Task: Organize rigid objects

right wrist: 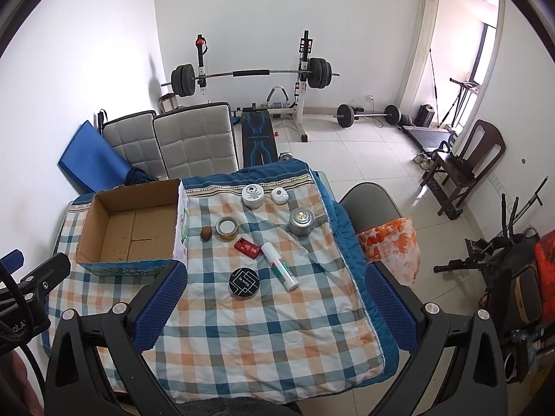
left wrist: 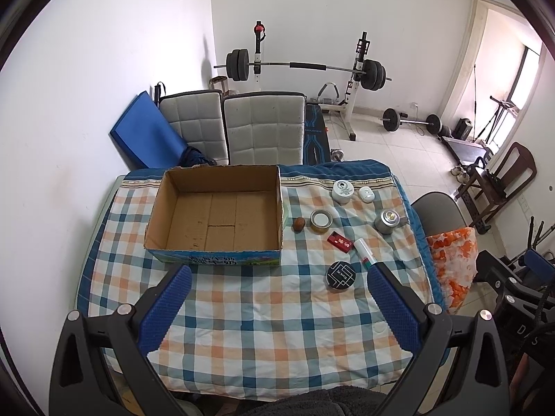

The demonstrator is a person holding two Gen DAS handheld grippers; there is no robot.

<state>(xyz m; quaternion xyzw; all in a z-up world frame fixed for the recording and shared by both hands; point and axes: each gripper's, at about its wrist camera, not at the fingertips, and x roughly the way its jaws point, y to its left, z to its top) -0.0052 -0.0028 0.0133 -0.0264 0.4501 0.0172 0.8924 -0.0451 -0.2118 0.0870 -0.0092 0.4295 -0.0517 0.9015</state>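
Observation:
An empty cardboard box (left wrist: 218, 215) (right wrist: 130, 223) sits at the table's left. To its right on the checked cloth lie a black round tin (left wrist: 341, 275) (right wrist: 244, 282), a white tube (left wrist: 367, 251) (right wrist: 279, 265), a red box (left wrist: 340, 242) (right wrist: 247, 248), a brown nut (left wrist: 298, 224) (right wrist: 206, 233), a yellow tape roll (left wrist: 321, 221) (right wrist: 227, 227), a silver tin (left wrist: 387, 221) (right wrist: 301, 221), a white jar (left wrist: 342, 191) (right wrist: 252, 195) and a small white case (left wrist: 366, 194) (right wrist: 279, 195). My left gripper (left wrist: 277, 277) and right gripper (right wrist: 274, 274) are open and empty, held above the table's near side.
Two padded chairs (left wrist: 256, 128) and a blue mat (left wrist: 145, 131) stand behind the table. A grey chair with an orange-patterned bag (right wrist: 392, 242) is at the table's right. A weight bench and barbells (right wrist: 249, 76) fill the back of the room.

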